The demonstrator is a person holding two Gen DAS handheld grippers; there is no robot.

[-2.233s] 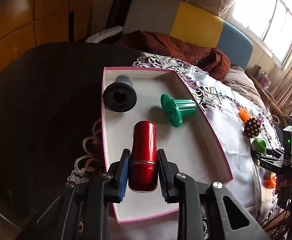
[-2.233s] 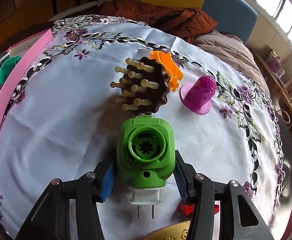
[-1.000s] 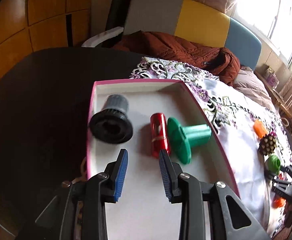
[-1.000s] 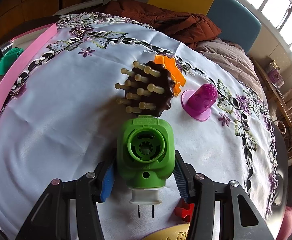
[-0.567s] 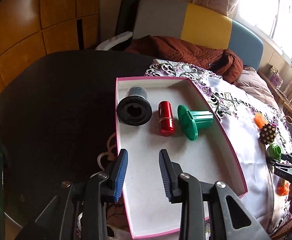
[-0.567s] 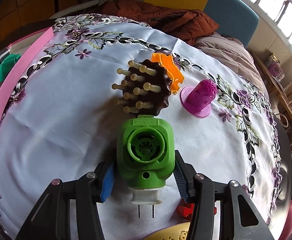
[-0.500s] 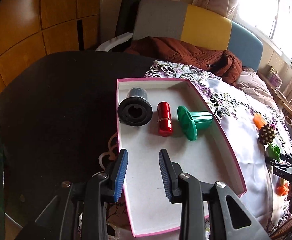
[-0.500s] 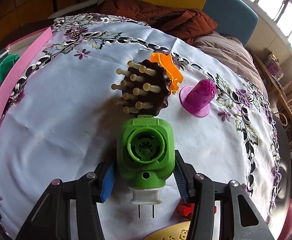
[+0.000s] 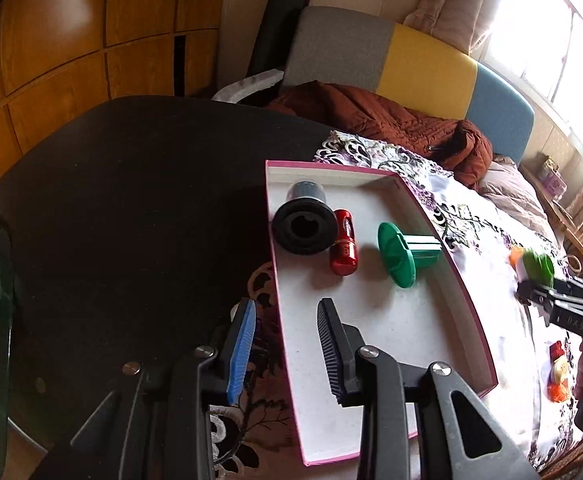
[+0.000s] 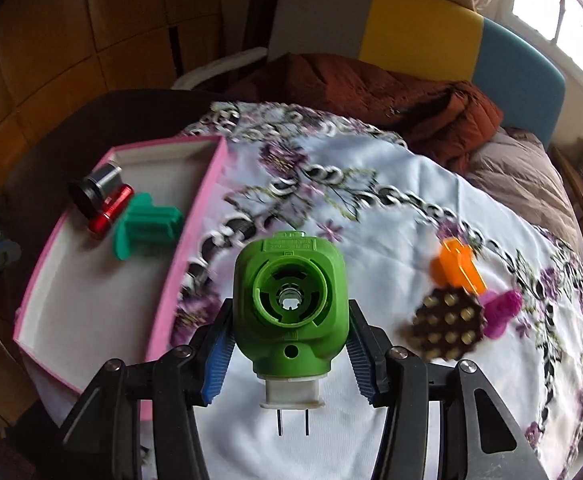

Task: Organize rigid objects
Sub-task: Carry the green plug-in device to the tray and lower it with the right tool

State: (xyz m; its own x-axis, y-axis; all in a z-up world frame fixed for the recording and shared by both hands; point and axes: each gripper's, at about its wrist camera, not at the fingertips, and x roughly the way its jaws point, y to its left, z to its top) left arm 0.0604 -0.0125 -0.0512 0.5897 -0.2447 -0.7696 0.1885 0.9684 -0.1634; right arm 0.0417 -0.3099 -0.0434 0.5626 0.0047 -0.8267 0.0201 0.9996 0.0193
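Tablecloth [image 10: 371,240] beside pink tray [image 10: 195,224]

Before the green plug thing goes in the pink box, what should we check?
1. Right tool gripping the green plug-in device: ok, pads press both sides.
2. Bare floor in the pink-rimmed box for it: ok, the near half is free.
3. Left tool out of the way: not ok, it hangs open over the box's near corner.
4. Black cylinder, red canister and green flanged part clear of the landing spot: ok, grouped at the far end.
5. Device's metal prongs unbent: cannot tell.
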